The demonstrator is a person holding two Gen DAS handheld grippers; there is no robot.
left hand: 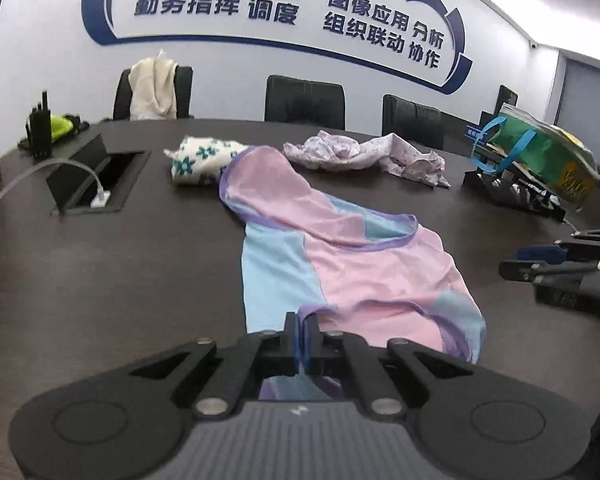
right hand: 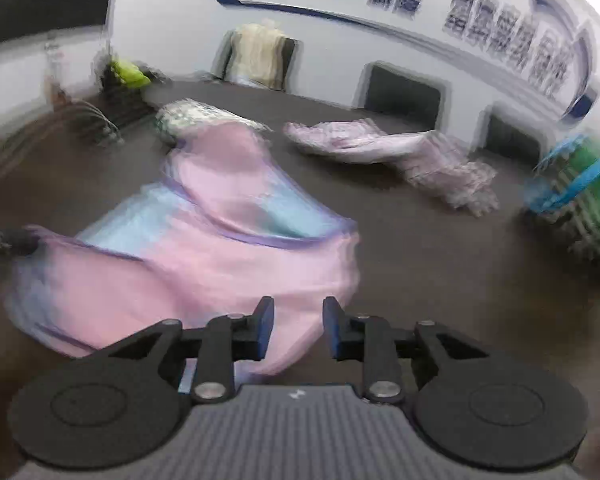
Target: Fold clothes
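The left gripper (left hand: 301,322) was closed on the near hem of the pink-and-blue garment (left hand: 340,256), its two fingers pinched tight together with a fold of purple-trimmed fabric caught between them. That garment lay spread along the middle of the dark wooden table (left hand: 120,264), running from the near edge away toward the far side, where its narrow end touched a white cloth with teal flowers (left hand: 202,158). To the far right of that lay a crumpled pale lilac printed garment (left hand: 364,154), apart from the pink one. The right gripper (right hand: 298,312) hovered with its fingers parted and nothing between them, just over the near right edge of the pink-and-blue garment (right hand: 204,264); the right wrist view was badly blurred, so finer detail there could not be made out. In the left wrist view the right gripper (left hand: 512,268) showed at the right edge, off the cloth's right side. On the far left of the table sat an open cable box (left hand: 96,178) with a white cable (left hand: 40,170) plugged in, and beyond it a black radio (left hand: 40,128). A green bag with blue straps (left hand: 540,152) stood at the far right. Black chairs (left hand: 304,100) lined the far side, one draped with a cream garment (left hand: 154,88).
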